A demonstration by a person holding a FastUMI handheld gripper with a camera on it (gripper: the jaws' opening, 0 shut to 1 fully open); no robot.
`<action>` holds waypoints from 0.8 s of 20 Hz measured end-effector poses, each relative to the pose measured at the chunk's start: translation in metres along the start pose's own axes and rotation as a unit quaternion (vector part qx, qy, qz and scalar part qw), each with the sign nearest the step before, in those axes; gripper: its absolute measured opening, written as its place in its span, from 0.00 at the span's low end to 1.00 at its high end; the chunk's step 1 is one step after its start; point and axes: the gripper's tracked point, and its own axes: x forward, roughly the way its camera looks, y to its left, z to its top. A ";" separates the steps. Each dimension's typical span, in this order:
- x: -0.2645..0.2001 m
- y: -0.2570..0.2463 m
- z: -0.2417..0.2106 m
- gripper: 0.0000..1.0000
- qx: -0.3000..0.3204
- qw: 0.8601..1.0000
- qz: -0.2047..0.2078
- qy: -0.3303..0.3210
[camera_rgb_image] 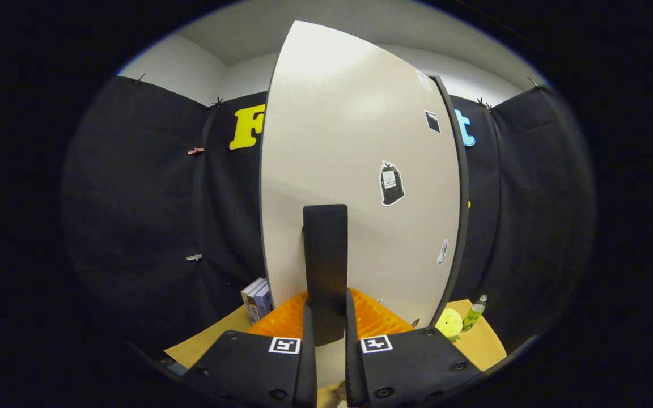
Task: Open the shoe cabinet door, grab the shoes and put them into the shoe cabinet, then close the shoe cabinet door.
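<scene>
**A:** So the gripper (326,334) looks clamped on the dark handle (325,266) of the white cabinet door (355,170), right ahead?

**B:** Yep. Keep the squeeze steady and follow the hinge arc, I reckon.

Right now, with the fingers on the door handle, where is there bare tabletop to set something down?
The gripper is shut on the black handle of the cabinet door. Bare table lies left, before the books. On the right it is crowded by the yellow ball and green bottle.
</scene>
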 end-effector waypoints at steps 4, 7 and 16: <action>-0.025 -0.025 0.001 0.23 0.008 1.000 -0.008 0.003; -0.039 -0.044 0.000 0.23 0.019 1.000 -0.015 0.014; -0.062 -0.084 -0.005 0.24 0.016 0.998 -0.058 0.028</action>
